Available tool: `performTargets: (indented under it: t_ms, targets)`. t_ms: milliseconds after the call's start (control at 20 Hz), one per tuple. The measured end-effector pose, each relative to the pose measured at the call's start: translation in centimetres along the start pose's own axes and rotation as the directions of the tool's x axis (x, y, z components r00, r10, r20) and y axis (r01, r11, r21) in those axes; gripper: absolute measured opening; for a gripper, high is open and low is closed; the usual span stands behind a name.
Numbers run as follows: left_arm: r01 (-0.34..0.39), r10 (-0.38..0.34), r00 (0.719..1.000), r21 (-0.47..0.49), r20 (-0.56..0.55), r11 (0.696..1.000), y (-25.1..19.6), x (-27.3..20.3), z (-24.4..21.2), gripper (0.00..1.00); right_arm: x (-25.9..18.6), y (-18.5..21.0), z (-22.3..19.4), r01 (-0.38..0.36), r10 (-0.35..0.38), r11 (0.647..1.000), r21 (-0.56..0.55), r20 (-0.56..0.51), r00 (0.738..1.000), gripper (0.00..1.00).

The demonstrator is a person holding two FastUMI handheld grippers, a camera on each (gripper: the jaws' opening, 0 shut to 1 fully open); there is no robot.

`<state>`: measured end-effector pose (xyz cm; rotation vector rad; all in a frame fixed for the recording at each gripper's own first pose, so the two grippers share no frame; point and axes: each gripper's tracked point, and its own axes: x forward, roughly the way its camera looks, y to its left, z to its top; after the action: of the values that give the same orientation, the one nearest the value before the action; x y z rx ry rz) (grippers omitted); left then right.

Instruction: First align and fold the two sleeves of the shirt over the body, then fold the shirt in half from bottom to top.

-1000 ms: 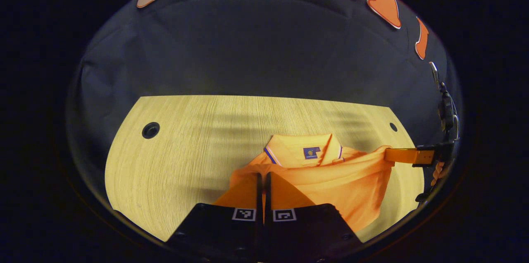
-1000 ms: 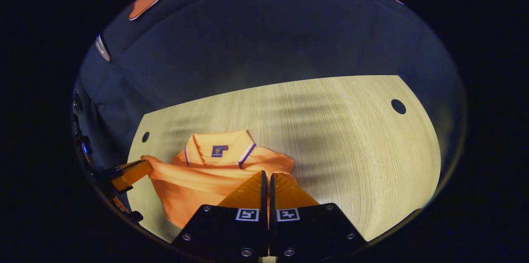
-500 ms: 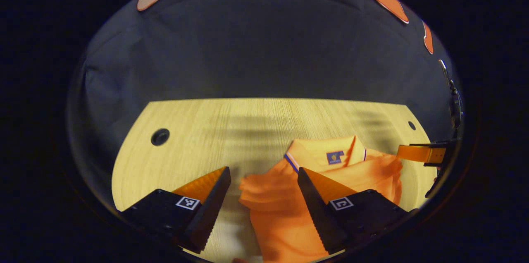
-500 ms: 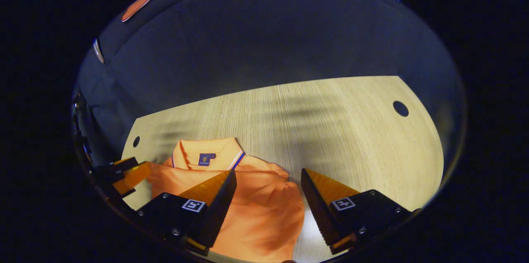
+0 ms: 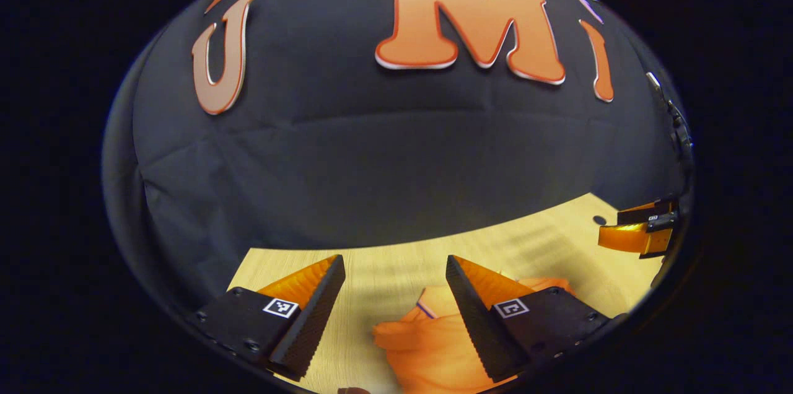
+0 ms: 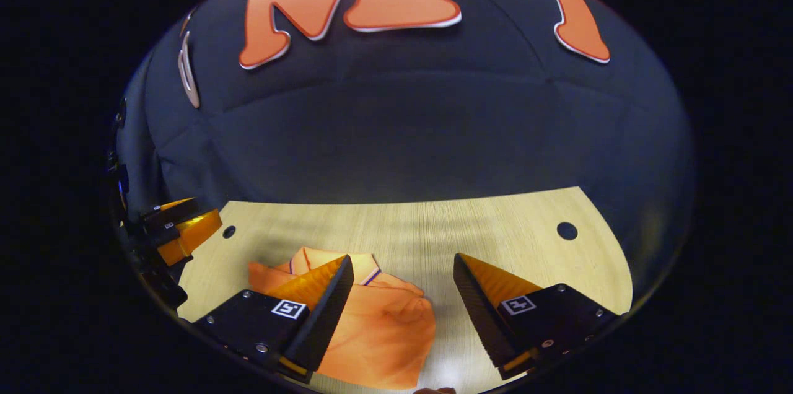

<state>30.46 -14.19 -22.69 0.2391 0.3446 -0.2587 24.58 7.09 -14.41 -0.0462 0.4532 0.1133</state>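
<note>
The left gripper [image 5: 391,295] is spread wide and empty, just left of the orange shirt [image 6: 378,326]; the right gripper [image 6: 403,301] is likewise splayed, holding nothing, over the shirt's right side. The shirt lies folded on the wooden table [image 6: 495,227], collar toward the far wall. It looks light, limp and prone to slumping; pinch at hem corners. Bare table lies right of the shirt and beyond it

No words or numbers are readable. Each jaw of my left claw [image 5: 392,313] and my right claw [image 6: 403,310] carries a small square black-and-white coded marker, a pattern rather than text.
</note>
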Motion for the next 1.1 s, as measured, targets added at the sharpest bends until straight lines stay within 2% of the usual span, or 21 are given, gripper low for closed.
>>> performTargets:
  t_ms: [200,300,450,600,800,950,1000,1100]
  targets:
    - [0.026,-0.018,0.989,-0.053,0.147,0.998,-1.7,-4.9,5.2,0.97,-5.1,0.6,3.4,-0.004,0.008,1.000,-0.030,0.125,0.992,0.99]
    - [0.027,-0.019,0.984,-0.043,0.176,0.999,-2.1,-7.7,6.7,0.97,-8.5,1.2,4.4,-0.022,0.029,0.999,-0.040,0.170,0.985,0.99]
    - [0.046,-0.025,0.979,-0.102,0.204,0.994,-3.1,-11.9,8.2,0.97,-12.9,1.2,6.3,-0.032,0.046,0.998,-0.057,0.260,0.965,0.98]
    - [-0.013,0.042,0.968,-0.118,0.246,0.993,-2.3,-15.8,8.6,0.97,-17.3,1.9,7.4,-0.064,0.081,0.996,-0.063,0.338,0.938,0.98]
    - [-0.050,0.093,0.956,-0.157,0.279,0.986,-1.8,-20.7,8.3,0.98,-22.4,3.2,8.6,-0.095,0.133,0.989,-0.111,0.423,0.896,0.98]
    - [-0.063,0.106,0.951,-0.155,0.290,0.986,-1.5,-23.8,8.9,0.98,-24.1,4.3,8.8,-0.122,0.183,0.979,-0.163,0.436,0.881,0.98]
    - [-0.062,0.108,0.951,-0.164,0.290,0.985,-1.4,-24.6,9.1,0.98,-24.5,4.7,8.9,-0.137,0.197,0.977,-0.166,0.430,0.881,0.97]
    - [-0.058,0.110,0.941,-0.169,0.321,0.984,-1.3,-26.6,10.0,0.98,-25.8,5.5,9.7,-0.159,0.213,0.975,-0.154,0.454,0.865,0.98]
